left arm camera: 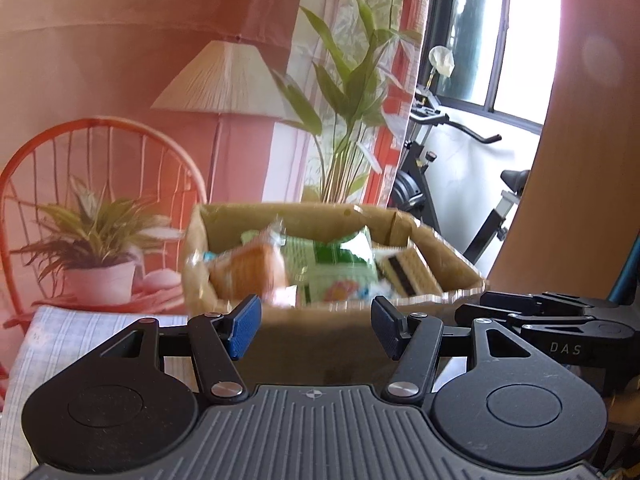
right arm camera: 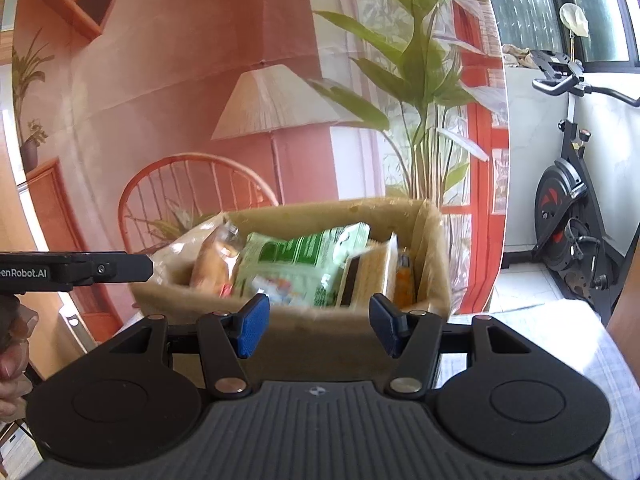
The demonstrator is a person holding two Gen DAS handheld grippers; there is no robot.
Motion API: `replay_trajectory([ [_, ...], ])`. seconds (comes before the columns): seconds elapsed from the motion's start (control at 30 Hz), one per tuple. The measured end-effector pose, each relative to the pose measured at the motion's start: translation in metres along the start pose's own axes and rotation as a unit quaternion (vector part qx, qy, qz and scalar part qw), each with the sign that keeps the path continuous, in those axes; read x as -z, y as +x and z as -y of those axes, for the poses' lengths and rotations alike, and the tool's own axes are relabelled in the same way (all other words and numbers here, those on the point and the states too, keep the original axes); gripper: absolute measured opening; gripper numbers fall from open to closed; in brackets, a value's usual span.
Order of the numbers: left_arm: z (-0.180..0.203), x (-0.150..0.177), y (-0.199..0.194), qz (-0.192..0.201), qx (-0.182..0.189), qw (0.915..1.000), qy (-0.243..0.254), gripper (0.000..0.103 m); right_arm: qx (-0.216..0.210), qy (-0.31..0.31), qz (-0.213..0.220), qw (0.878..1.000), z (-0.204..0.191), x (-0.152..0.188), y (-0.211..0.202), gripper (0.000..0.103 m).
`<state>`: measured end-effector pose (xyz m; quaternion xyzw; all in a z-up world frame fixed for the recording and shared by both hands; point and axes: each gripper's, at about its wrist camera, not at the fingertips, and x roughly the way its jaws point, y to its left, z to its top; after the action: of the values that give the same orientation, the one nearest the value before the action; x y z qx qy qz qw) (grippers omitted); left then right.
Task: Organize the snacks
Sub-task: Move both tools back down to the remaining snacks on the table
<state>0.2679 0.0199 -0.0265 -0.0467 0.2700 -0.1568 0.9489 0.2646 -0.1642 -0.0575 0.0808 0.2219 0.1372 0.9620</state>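
With the left gripper and right gripper both parted and empty, the snacks sit mid-frame in the cardboard box, so the green packet looks best approached squarely from above, clear of the box wall.

Open cardboard box — snack packets upright inside, green one central.

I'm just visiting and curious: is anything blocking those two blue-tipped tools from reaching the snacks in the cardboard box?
Only the box's near wall stands in front of each tool. The snacks sit behind and above it, and the open top looks clear, so coming over the rim should work.
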Motion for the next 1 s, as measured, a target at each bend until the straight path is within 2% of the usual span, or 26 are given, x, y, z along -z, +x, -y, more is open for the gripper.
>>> replay_trajectory([
  [0.37, -0.011, 0.068, -0.005, -0.045, -0.015, 0.9985, -0.028, 0.064, 0.011, -0.004, -0.049, 0.999, -0.006, 0.06, -0.015, 0.059],
  [0.57, -0.012, 0.099, -0.002, -0.067, -0.026, 0.997, -0.028, 0.064, 0.024, -0.018, -0.106, 0.994, -0.004, 0.108, -0.016, 0.059],
  [0.73, -0.012, 0.113, 0.0, -0.077, -0.027, 0.9962, -0.03, 0.064, 0.038, -0.021, -0.153, 0.987, 0.001, 0.146, -0.015, 0.059],
  [0.83, -0.011, 0.123, 0.002, -0.086, -0.027, 0.9955, -0.032, 0.064, 0.043, -0.02, -0.177, 0.983, 0.002, 0.164, -0.015, 0.069],
  [1.0, -0.011, 0.135, 0.004, -0.097, -0.027, 0.9941, -0.04, 0.064, 0.051, -0.035, -0.209, 0.976, -0.001, 0.184, -0.013, 0.07],
])
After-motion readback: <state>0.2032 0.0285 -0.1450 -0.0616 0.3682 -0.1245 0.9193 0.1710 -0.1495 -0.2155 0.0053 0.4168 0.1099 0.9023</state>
